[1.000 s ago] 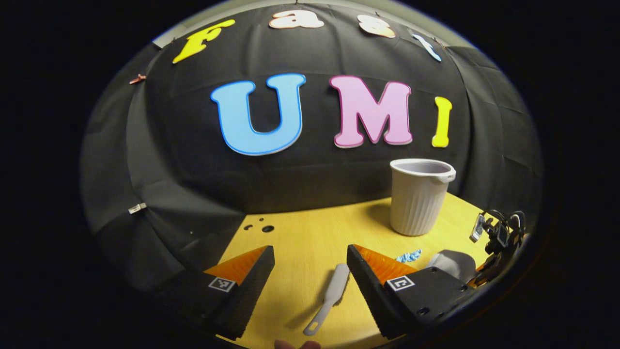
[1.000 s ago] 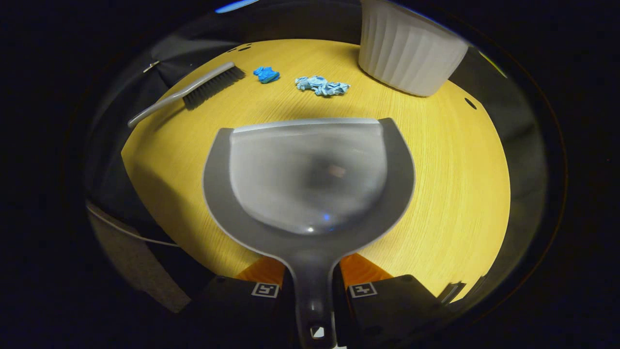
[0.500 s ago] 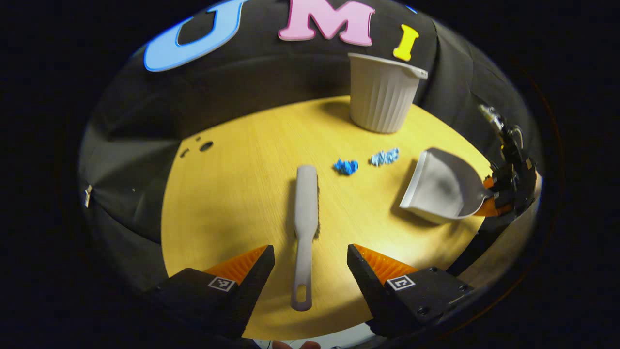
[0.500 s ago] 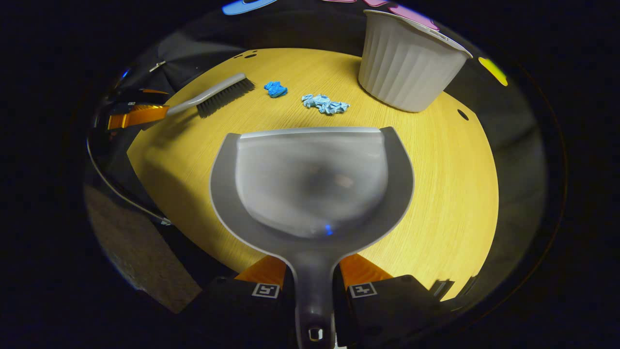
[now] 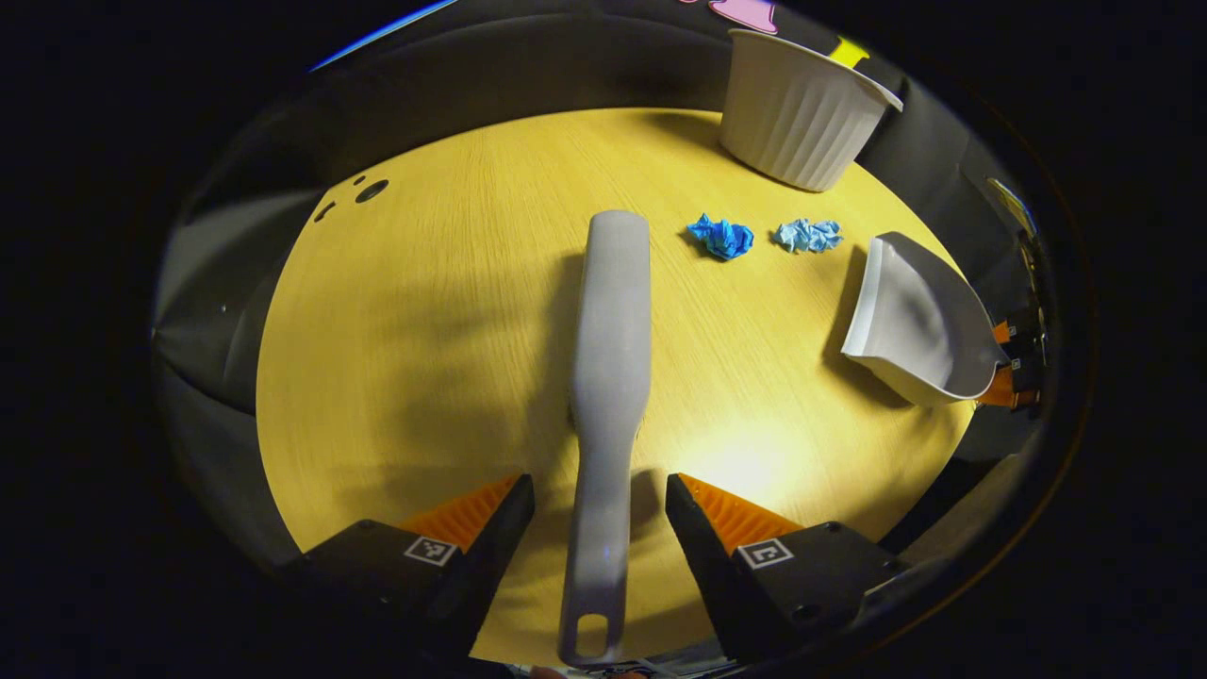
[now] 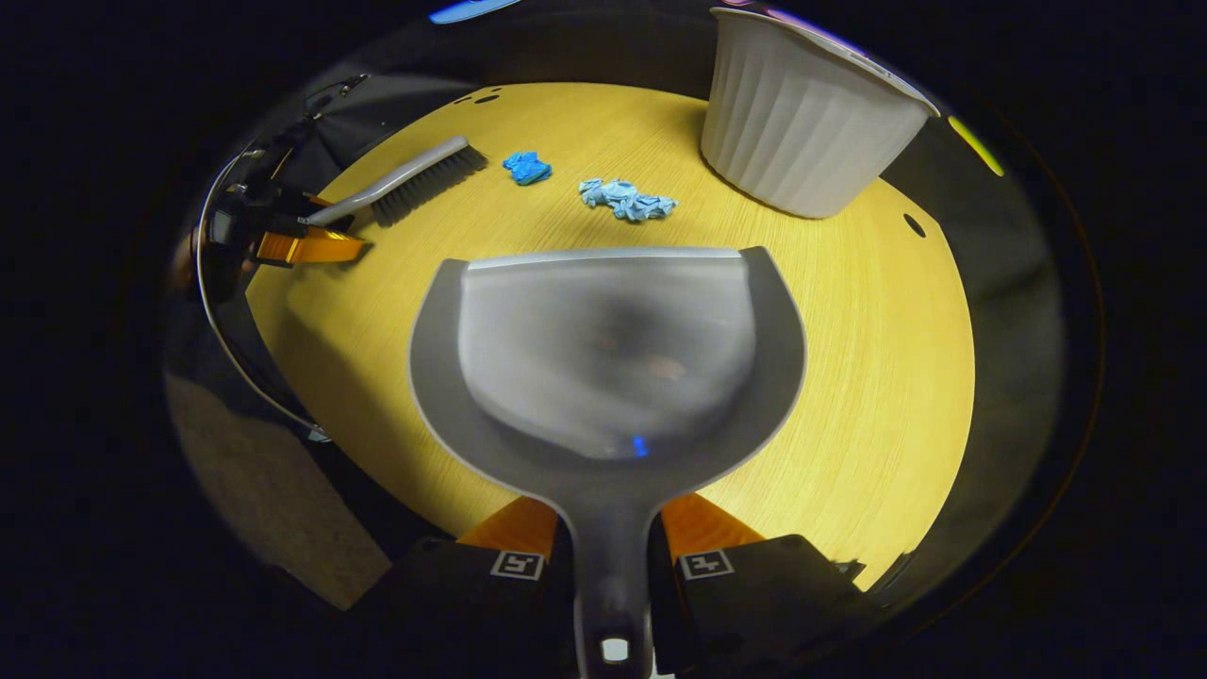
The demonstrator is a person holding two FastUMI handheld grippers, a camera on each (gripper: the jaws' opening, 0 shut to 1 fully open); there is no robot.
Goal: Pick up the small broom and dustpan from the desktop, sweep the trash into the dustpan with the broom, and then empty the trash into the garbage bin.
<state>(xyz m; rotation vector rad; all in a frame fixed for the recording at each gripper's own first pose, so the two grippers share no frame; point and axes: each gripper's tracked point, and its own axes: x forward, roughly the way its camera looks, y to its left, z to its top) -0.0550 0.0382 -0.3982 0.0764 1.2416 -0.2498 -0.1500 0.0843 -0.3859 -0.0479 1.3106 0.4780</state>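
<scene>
Up close in the left gripper view, the left gripper (image 5: 596,500) hangs with its jaws spread wide, one on each side of the broom (image 5: 608,377) handle and touching neither side. The broom lies flat on the yellow surface (image 5: 424,339), bristles away, handle loop nearest the camera. No grip there yet.

In the right gripper view, the right gripper (image 6: 608,533) has its jaws pressed against both sides of the dustpan (image 6: 603,349) handle, the pan's open lip facing the trash.

Just beyond that lip sit two crumpled scraps: the light blue wad (image 6: 625,199) nearer the bin, the darker blue wad (image 6: 526,167) closer to the bristles. Neither is in the pan.

Farthest off stands the white ribbed garbage bin (image 6: 801,132), upright at the back edge; what it holds cannot be seen.

My read: dustpan secured, broom pickup about to happen. Closing on the handle, sweeping both wads in and tipping them into the bin all remain.
</scene>
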